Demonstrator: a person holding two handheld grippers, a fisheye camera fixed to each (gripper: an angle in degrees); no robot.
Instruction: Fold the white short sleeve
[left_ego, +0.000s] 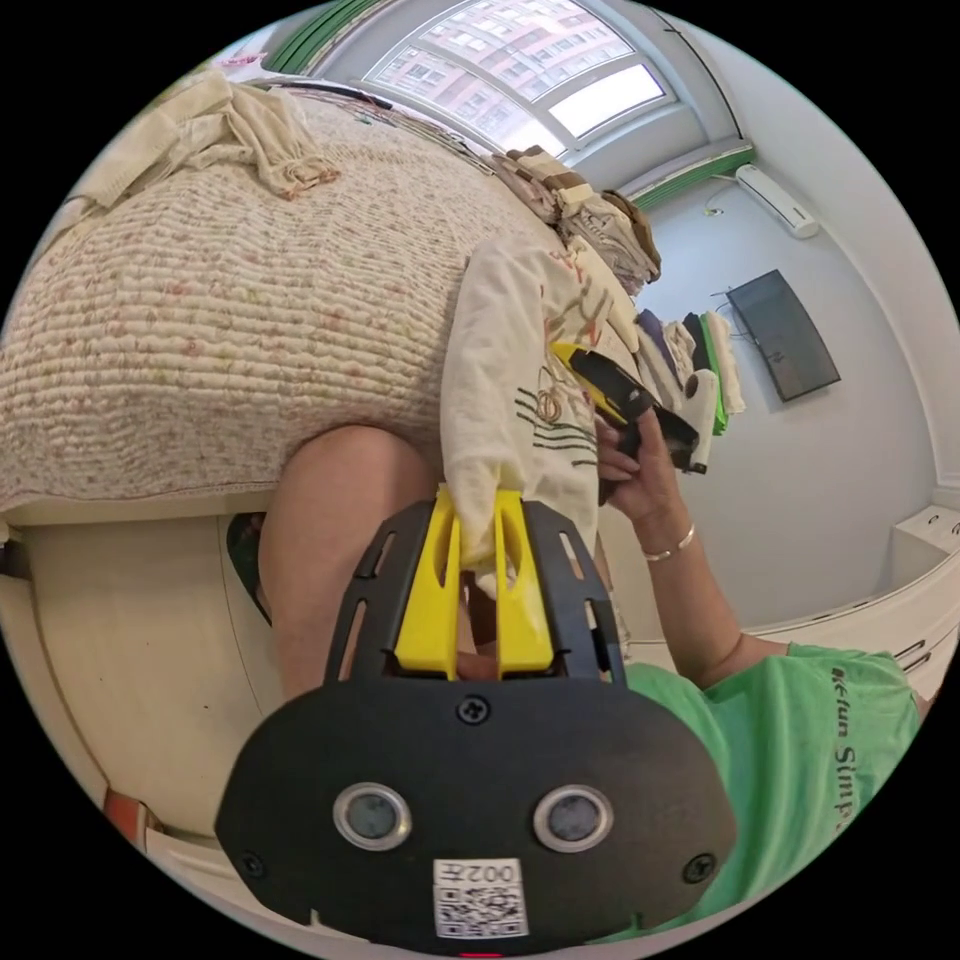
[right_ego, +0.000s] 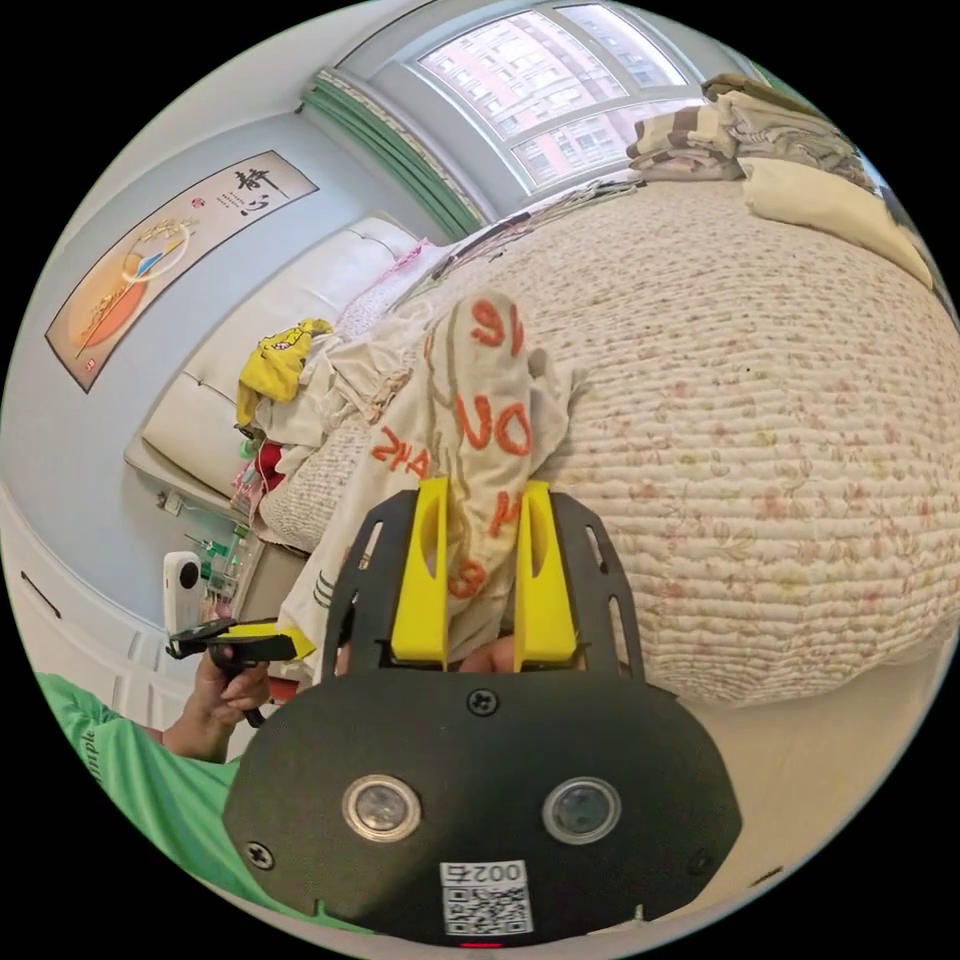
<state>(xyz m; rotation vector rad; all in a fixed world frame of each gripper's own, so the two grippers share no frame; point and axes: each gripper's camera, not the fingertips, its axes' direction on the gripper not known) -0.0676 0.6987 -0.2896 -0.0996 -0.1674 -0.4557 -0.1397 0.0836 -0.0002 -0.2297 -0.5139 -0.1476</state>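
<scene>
Above the bed, between both grippers: white shirt, held up off the quilt, hanging in folds with green stripes and orange print showing.

Left gripper, seen in its own view: yellow jaws close together, a bunched edge of shirt clamped between them, cloth rising out of the gap. A bare knee just behind. Beyond the shirt, the right gripper, black and yellow, held in a hand with a bracelet at the wrist; green sleeve at the lower right.

Right gripper, seen in its own view: yellow jaws pressed on another gathered part of the shirt, orange letters wrapping the bundle that stands up between them. At lower left, the left gripper in a hand, next to the hanging hem of the shirt.

On the bed: quilted cover with small floral print. Folded clothes stacked at the far edge near the window; a loose pile with a yellow piece at the headboard side. Crumpled cream cloth lying on the quilt in the left gripper view.

On the walls: a framed picture, a dark screen, an air conditioner.
</scene>
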